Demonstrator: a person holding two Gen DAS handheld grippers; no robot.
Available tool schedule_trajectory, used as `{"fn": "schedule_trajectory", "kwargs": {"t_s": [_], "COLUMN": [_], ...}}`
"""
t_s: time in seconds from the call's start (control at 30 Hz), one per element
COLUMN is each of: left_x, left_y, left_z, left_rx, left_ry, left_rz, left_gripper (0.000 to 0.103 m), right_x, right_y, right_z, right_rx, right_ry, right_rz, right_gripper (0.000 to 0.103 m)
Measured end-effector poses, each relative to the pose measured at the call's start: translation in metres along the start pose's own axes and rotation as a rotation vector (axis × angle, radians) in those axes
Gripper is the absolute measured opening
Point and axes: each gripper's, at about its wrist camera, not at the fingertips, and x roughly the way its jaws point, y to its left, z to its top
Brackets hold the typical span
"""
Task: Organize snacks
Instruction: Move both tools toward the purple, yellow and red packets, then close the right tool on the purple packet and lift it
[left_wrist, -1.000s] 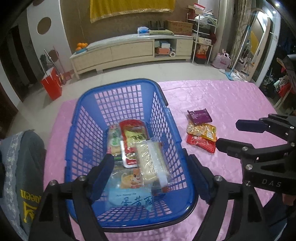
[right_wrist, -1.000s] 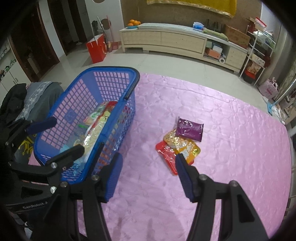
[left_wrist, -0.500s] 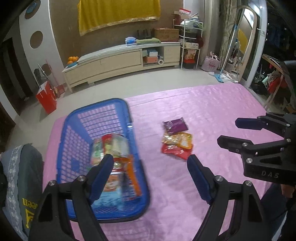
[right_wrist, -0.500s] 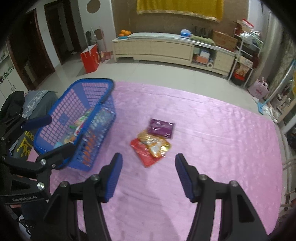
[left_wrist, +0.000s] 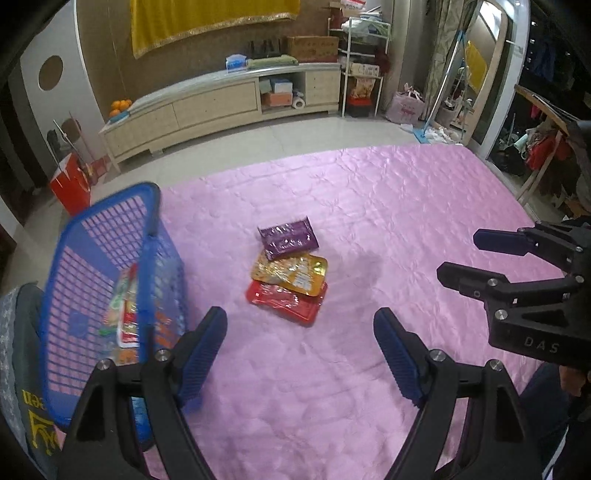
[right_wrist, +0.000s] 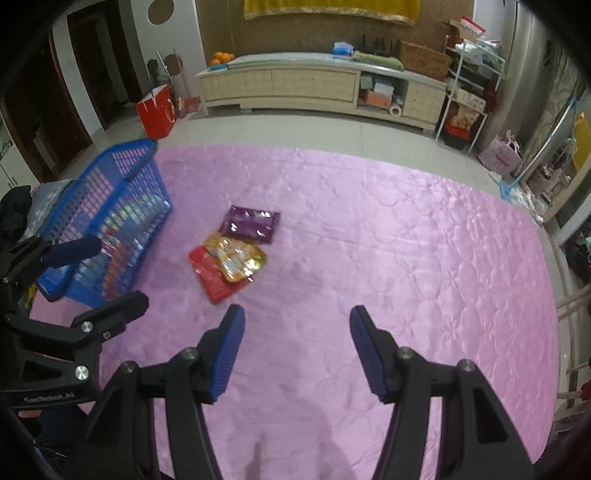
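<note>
Both views have swung off the blue basket (left_wrist: 110, 295) and now face the three loose packets lying to its right on the pink tabletop (left_wrist: 406, 206). A second ago the left tongs (left_wrist: 300, 350) hung directly over the basket; now the basket sits at the left edge of that view and the packets lie just ahead of the tips. The right tongs (right_wrist: 295, 349) have made the same sideways shift.

Left tongs: jaws apart, nothing between them. Right tongs: jaws apart, somewhat narrower, also empty.

Position of goods: several snacks (left_wrist: 125, 317) already lie inside the basket. Outside it, well apart from its wall, a purple packet (left_wrist: 288, 238) rests farthest from the basket's near end, overlapping an orange packet (left_wrist: 290, 271), which in turn lies on a red packet (left_wrist: 286, 301).

Assessment: one deposit appears complete and the hands are returning for the remaining three. The overlap suggests the purple packet should be lifted first.
</note>
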Motion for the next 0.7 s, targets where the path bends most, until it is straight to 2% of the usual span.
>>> {"fn": "schedule_trajectory", "kwargs": {"t_s": [0.1,0.23,0.33,0.5,0.7], "left_x": [0.015,0.033,0.044,0.068,0.087], "left_y": [-0.003,0.001,0.001,0.000,0.017], "left_z": [-0.006,-0.012,-0.020,-0.027,-0.017], "left_rx": [-0.015,-0.072,-0.119,-0.159,-0.252], "left_ry": [0.007,0.016,0.011,0.042,0.058], "left_rz": [0.034,0.070,0.082,0.141,0.130], "left_gripper": [0.080,0.080,0.080,0.080,0.080], "right_x": [0.018,0.043,0.063,0.094,0.127], "right_y": [-0.007,-0.007,-0.009,-0.005,0.010], "right_z": [-0.002,-0.001,0.004,0.018,0.039], "right_rx": [-0.028,-0.088,-0.134,-0.261,-0.434], "right_ry": [0.011,0.032,0.041,0.045,0.043], "right_rz": [0.048,0.064,0.107,0.166,0.216], "right_gripper": [0.064,0.064,0.064,0.064,0.064]}}
